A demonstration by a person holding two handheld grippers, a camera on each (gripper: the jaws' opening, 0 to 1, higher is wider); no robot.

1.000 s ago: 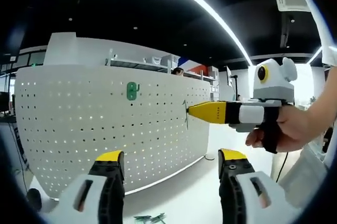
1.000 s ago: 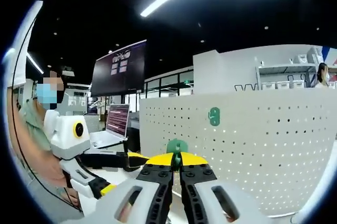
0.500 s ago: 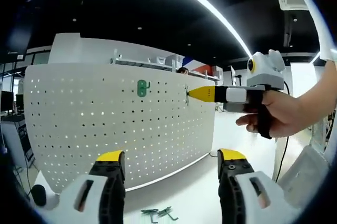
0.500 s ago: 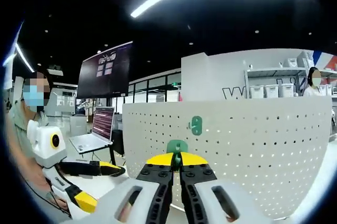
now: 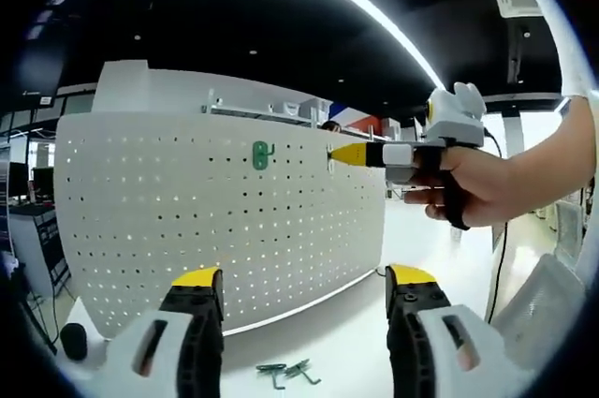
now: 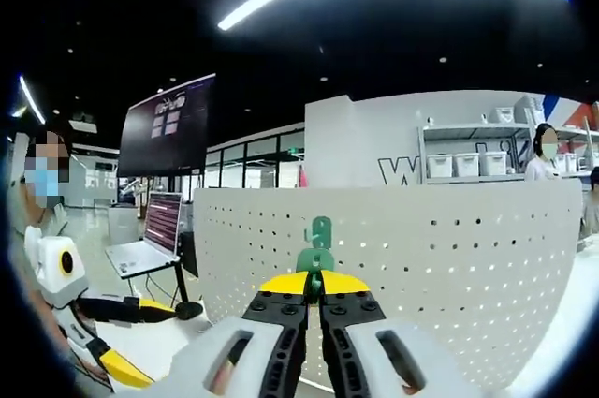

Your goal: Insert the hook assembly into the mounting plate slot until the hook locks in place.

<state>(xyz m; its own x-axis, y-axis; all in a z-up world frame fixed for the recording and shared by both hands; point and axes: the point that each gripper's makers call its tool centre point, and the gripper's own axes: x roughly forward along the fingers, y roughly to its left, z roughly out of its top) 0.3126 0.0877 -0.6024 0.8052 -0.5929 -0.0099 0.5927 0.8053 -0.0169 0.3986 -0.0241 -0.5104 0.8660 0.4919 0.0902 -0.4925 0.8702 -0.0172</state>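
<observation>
A white perforated mounting plate [image 5: 215, 220] [image 6: 449, 267] stands upright on the table. One green hook [image 5: 262, 154] [image 6: 321, 228] hangs on it near the top. My right gripper [image 6: 314, 278] [image 5: 333, 154] is shut on a second green hook [image 6: 315, 260], held just in front of the plate, below the hung hook in the right gripper view. In the left gripper view that gripper's yellow tip sits near the plate's upper right, held by a person's hand [image 5: 473, 194]. My left gripper [image 5: 303, 276] is open with nothing between its fingers, well back from the plate.
Spare green hooks [image 5: 285, 373] lie on the white table in front of the plate. A laptop [image 6: 145, 241] and a dark screen [image 6: 168, 136] stand to the left in the right gripper view. Shelves with white bins [image 6: 463, 162] rise behind the plate.
The right gripper with its hook has risen and moved closer to the plate, now near the hung hook's height. The left gripper stays open and has shifted slightly.
</observation>
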